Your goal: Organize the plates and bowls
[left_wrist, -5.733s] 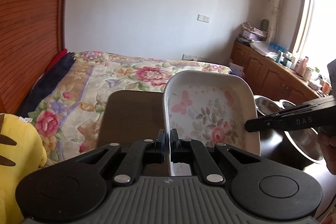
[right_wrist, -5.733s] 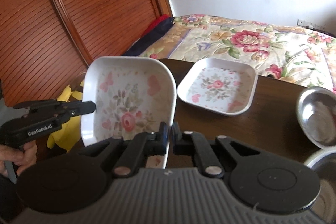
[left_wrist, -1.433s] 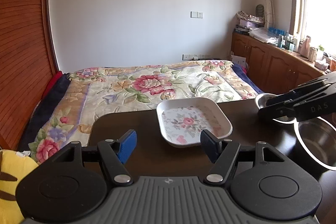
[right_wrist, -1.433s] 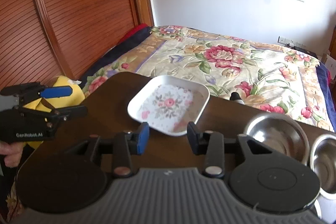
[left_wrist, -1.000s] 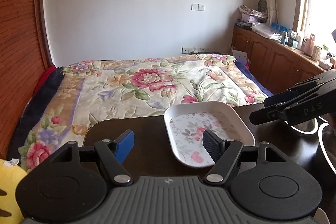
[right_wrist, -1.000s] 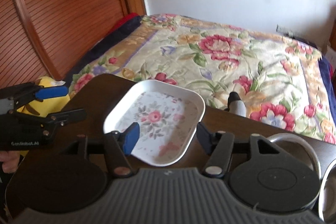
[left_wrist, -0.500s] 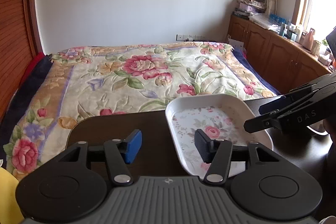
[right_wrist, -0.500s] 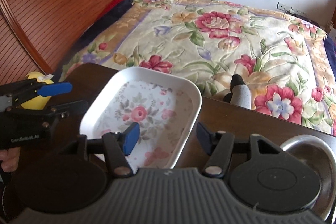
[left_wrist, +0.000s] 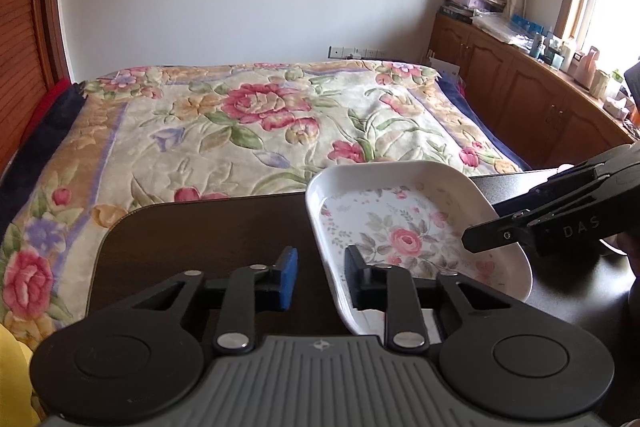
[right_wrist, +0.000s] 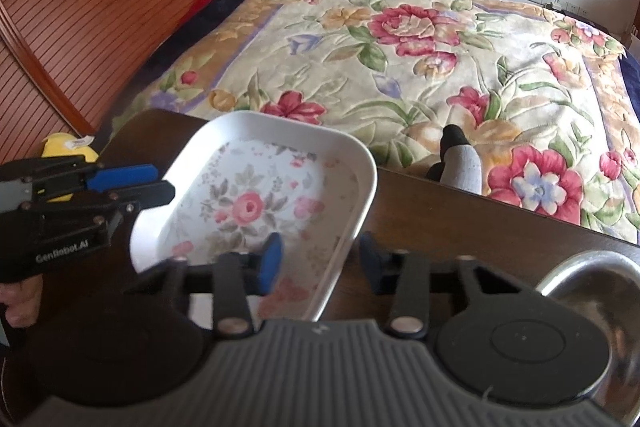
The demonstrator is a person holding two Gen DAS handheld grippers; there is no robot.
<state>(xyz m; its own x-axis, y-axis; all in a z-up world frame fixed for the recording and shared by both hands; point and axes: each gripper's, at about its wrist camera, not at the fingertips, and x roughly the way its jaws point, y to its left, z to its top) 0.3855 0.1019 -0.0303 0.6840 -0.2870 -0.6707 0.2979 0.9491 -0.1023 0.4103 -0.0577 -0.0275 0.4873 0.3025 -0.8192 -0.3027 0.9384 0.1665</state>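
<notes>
A white square plate (left_wrist: 404, 239) with a rose pattern lies flat on the dark wooden table (left_wrist: 200, 227). My left gripper (left_wrist: 321, 281) is open and straddles the plate's left rim, blue pad outside and black pad inside. In the right wrist view the same plate (right_wrist: 248, 207) has its right rim between the fingers of my open right gripper (right_wrist: 320, 263). Each gripper shows in the other's view: the right gripper (left_wrist: 486, 223) at the plate's right side, the left gripper (right_wrist: 156, 183) at its left. I cannot tell whether a second plate lies under this one.
A steel bowl (right_wrist: 592, 291) stands on the table to the right of the plate. A bed with a floral blanket (left_wrist: 260, 115) lies just past the table's far edge, with a grey and black sock (right_wrist: 456, 159) on it. A yellow plush toy (right_wrist: 68, 147) sits at the left.
Both grippers moved forward and down to the plate, one on each side. Their fingers narrowed around its rims. Earlier they held a plate upright between them; it is no longer held.
</notes>
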